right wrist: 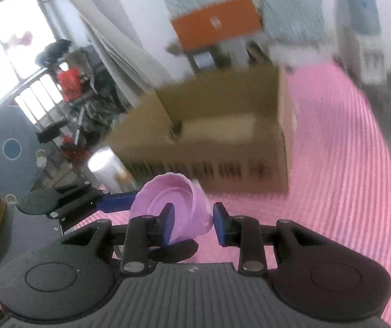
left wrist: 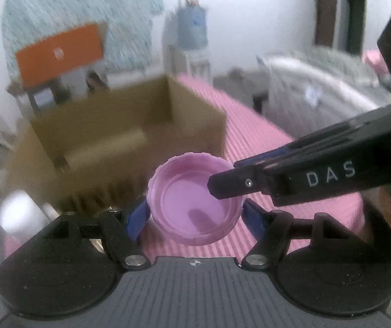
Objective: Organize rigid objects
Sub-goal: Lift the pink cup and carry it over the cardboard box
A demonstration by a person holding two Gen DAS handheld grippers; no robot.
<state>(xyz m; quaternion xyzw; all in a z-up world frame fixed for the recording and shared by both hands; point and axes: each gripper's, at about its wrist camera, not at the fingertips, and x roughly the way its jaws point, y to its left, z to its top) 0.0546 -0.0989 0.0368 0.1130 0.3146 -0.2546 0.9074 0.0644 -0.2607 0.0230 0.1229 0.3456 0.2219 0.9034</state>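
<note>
Pink lid [left wrist: 195, 202] is stiff, light, probably slick plastic, so grab the ribbed rim. Left gripper [left wrist: 195, 213] clamps it across its width; right gripper [right wrist: 192, 225] pinches its wall. Cardboard box [left wrist: 130, 125] sits at 11 o'clock, close behind.

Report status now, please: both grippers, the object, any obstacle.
Left gripper clamps round purple plastic cup; right gripper pinches its rim. Open brown cardboard box ahead on pink striped cloth. Nothing between.

Left claw [left wrist: 195, 216] spread wide, gripping; right claw [right wrist: 192, 224] narrow, pinching, reaching across from right, both angled downward.
</note>
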